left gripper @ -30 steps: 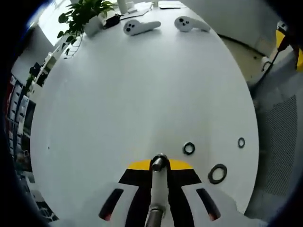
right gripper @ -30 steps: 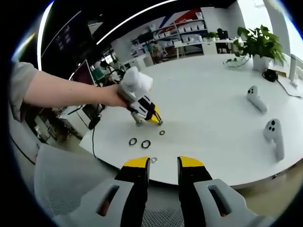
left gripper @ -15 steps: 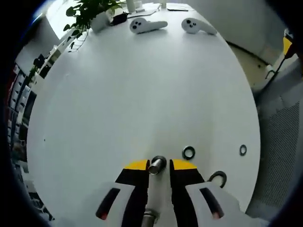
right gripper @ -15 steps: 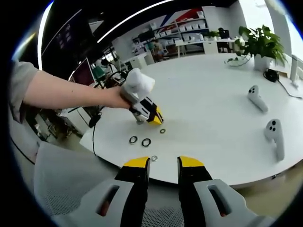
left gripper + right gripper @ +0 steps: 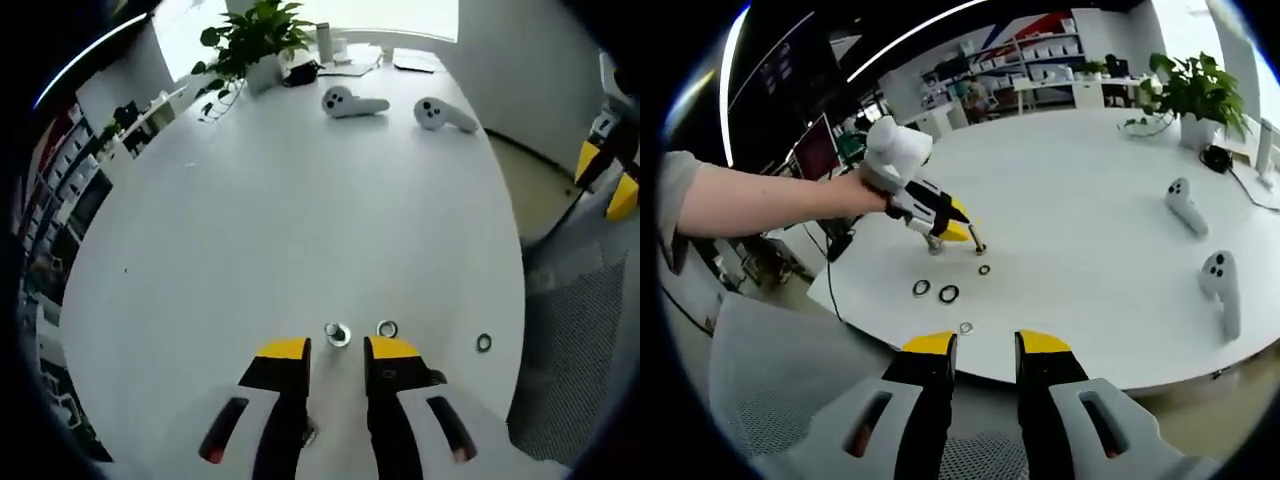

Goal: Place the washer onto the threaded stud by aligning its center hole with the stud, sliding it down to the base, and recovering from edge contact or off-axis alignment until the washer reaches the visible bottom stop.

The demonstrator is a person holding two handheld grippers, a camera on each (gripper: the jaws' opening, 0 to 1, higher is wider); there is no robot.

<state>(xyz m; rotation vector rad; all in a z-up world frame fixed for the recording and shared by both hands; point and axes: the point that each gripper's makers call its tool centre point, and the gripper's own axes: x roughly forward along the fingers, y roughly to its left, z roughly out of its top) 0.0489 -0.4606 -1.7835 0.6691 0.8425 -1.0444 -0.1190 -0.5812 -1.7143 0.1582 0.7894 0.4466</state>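
A short metal stud (image 5: 338,333) stands on the white table (image 5: 300,220), just beyond my left gripper's (image 5: 337,350) yellow tips. Those jaws are open and hold nothing. A pale ring shows at the stud's foot; I cannot tell whether it is a washer. Loose washers lie nearby: a silver one (image 5: 387,328) right of the stud and a dark one (image 5: 484,342) further right. In the right gripper view a hand holds the left gripper (image 5: 962,232) tilted beside the thin stud (image 5: 977,240), with washers (image 5: 949,294) in front of it. My right gripper (image 5: 987,350) is open, off the table's near edge.
Two white hand controllers (image 5: 352,102) (image 5: 445,113) lie at the far side, next to a potted plant (image 5: 255,35). They also appear in the right gripper view as controllers (image 5: 1183,208) (image 5: 1222,285). A grey mesh chair (image 5: 580,330) sits beyond the table's right edge.
My left gripper opened, let go of the stud and drew back from it; the stud now stands free ahead of the tips. The right gripper stayed put and open.
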